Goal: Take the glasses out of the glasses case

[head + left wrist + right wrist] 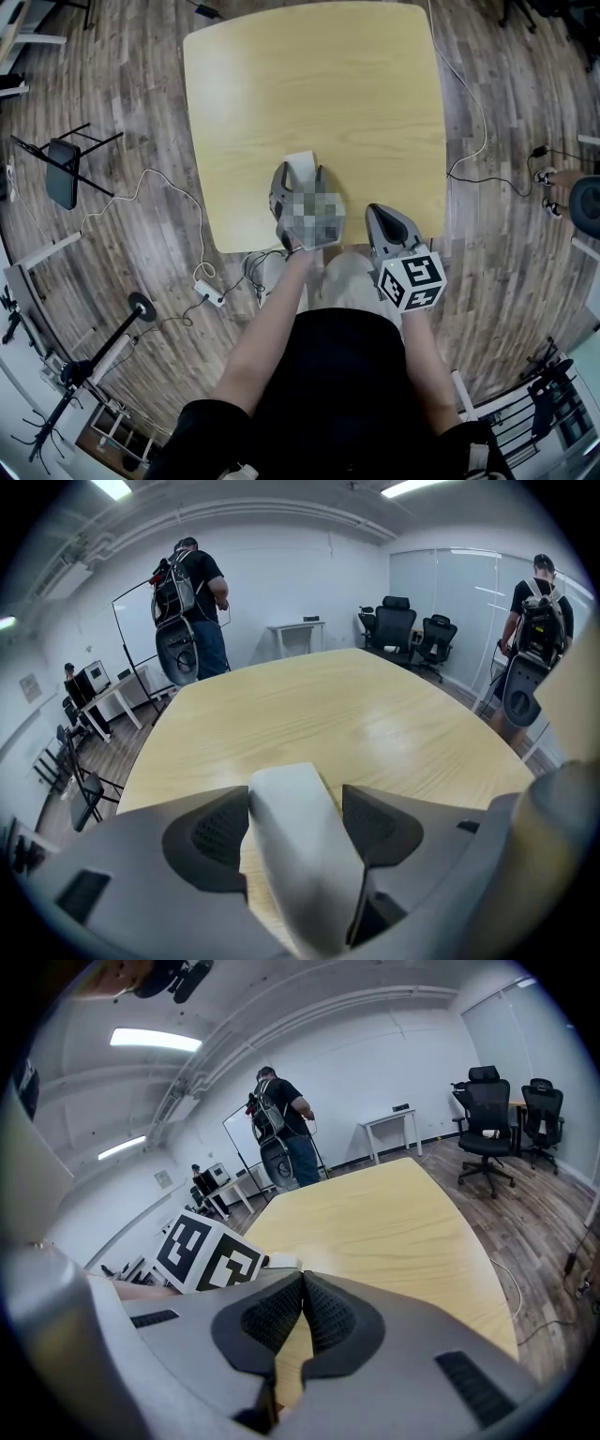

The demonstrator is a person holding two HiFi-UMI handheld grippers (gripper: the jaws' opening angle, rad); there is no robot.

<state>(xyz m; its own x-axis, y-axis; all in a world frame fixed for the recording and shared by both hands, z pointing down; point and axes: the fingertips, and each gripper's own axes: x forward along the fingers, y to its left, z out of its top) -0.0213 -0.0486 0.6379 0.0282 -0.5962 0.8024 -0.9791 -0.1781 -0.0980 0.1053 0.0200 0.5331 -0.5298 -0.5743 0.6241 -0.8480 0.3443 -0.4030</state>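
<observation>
Left gripper: my left gripper point(300, 176) points steeply down at the table's near edge, at 6 o'clock on the tabletop in the head view. Its jaws stand wide apart.
Glasses case: the pale grey glasses case point(292, 841) lies closed on the wood, lengthwise between those jaws, with its far end toward 12 o'clock. The left pad sits right against its side and a sliver of gap shows at the right pad (so I read no squeeze on it).
Glasses: not visible to me, since the case lid is down.
Right gripper: my right gripper point(303, 1283) has its pads pressed together with nothing between them. It hangs off the table's near edge, at about 4 o'clock from the left gripper.
Marker cube: the black-and-white marker cube point(412, 279) rides on the right gripper, toward my body.
Table: the light wooden table point(309, 84) is bare apart from the case.
Room: a person with a backpack point(192, 602) stands past the table at 11 o'clock in the left gripper view, and black office chairs point(412, 630) stand at 1 o'clock.
</observation>
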